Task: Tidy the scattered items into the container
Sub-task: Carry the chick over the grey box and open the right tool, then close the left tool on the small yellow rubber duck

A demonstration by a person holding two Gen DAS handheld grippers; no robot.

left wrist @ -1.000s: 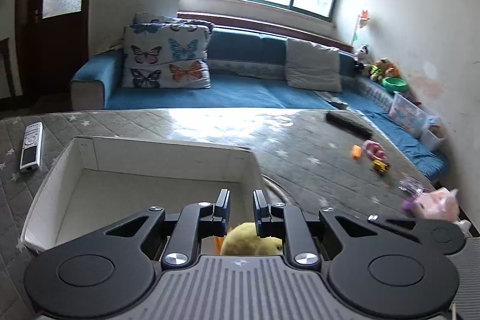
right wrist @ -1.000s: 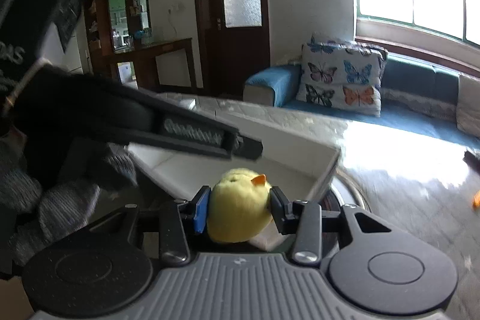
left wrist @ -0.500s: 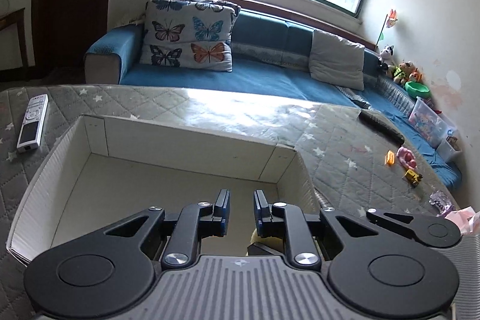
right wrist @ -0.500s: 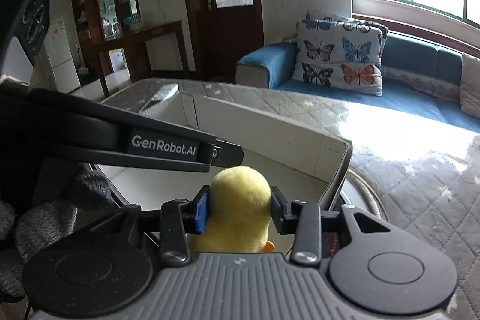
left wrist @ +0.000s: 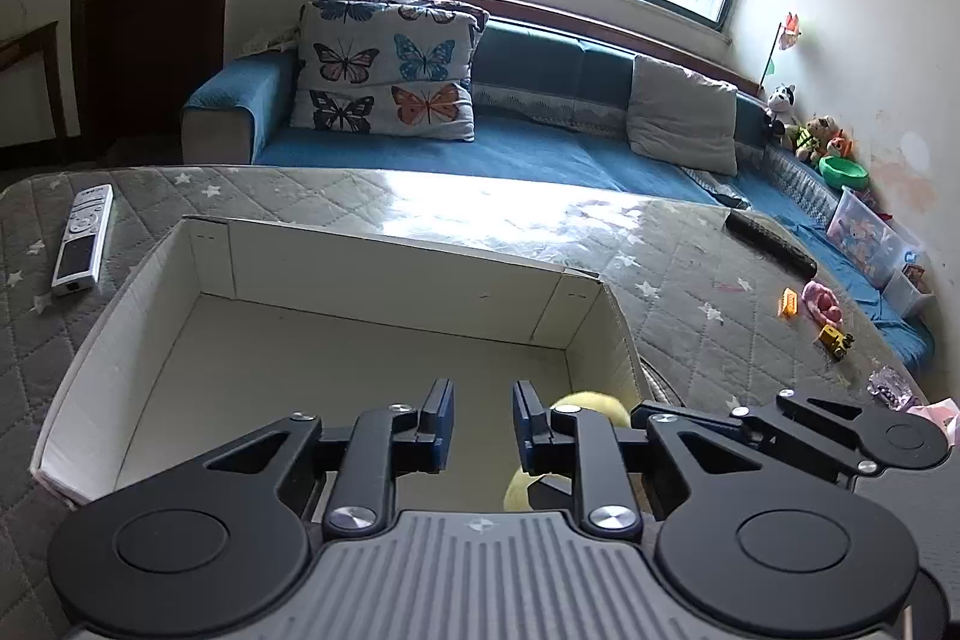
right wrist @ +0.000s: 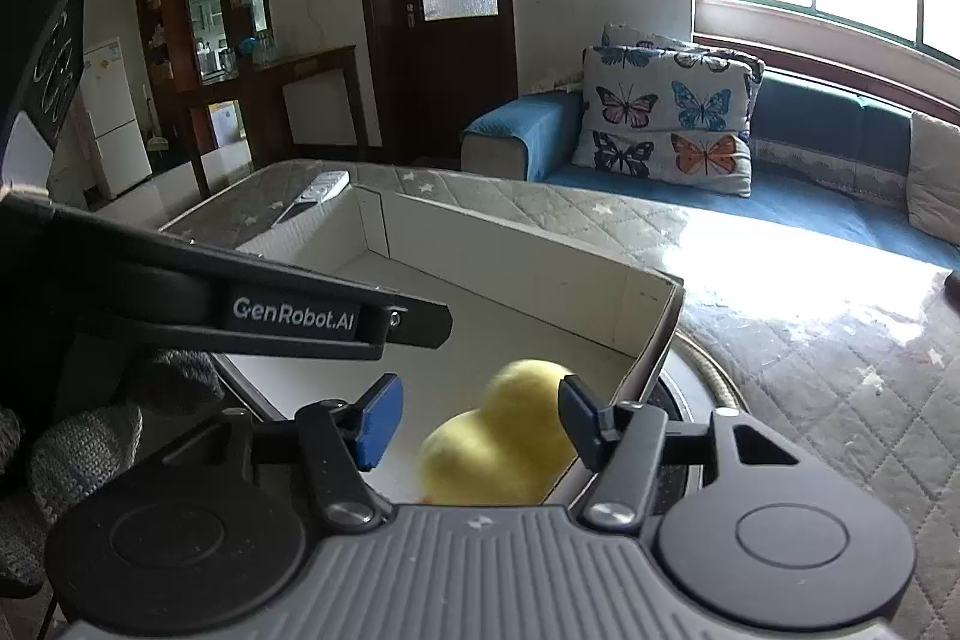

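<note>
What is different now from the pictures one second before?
The right gripper has just opened and let go of the yellow plush duck, which now drops blurred into the white box. The left gripper has also just opened, with nothing between its jaws. The box and the remote stayed put.

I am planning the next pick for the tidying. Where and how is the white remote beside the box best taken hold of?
Probably across its narrow width, near the middle. The remote lies flat, buttons up, on the table left of the box, so come from straight above and close on its two long side edges. It is long and slim; a hold at one end could let it tip.
</note>
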